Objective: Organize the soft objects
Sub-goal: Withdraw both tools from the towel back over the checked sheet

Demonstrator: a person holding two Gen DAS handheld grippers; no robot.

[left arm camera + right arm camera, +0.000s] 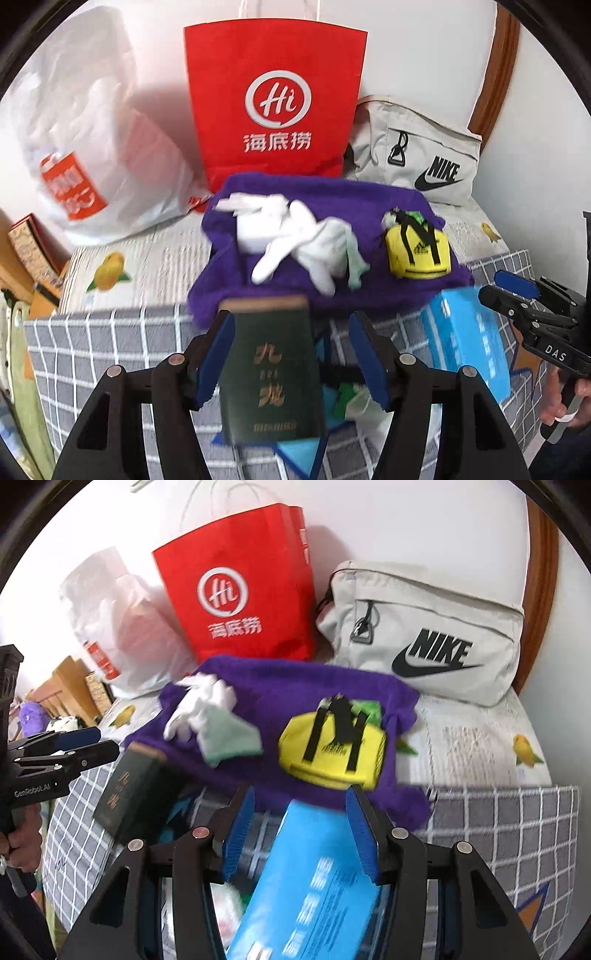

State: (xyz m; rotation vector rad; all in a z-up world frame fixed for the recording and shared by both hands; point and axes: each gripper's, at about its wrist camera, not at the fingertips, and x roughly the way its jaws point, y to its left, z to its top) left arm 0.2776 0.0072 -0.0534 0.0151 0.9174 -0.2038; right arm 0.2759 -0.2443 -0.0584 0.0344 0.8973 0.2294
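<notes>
- The left gripper stood part open; the dark green book lay between its jaws, the right pad clearly apart from it, the left pad's contact unclear.
- The right gripper was likewise part open over the blue box, pads apparently not pressing.
- Ahead of both tongs the purple towel carried white gloves and a small yellow bag.
- The gloves looked light, limp and prone to trail; pinching a bunched middle would probably serve best.
- The towel seemed floppy, so take a corner.
- Beyond stood a red paper bag, hemming the far side; the checked cloth right of the right tongs lay freer.
</notes>
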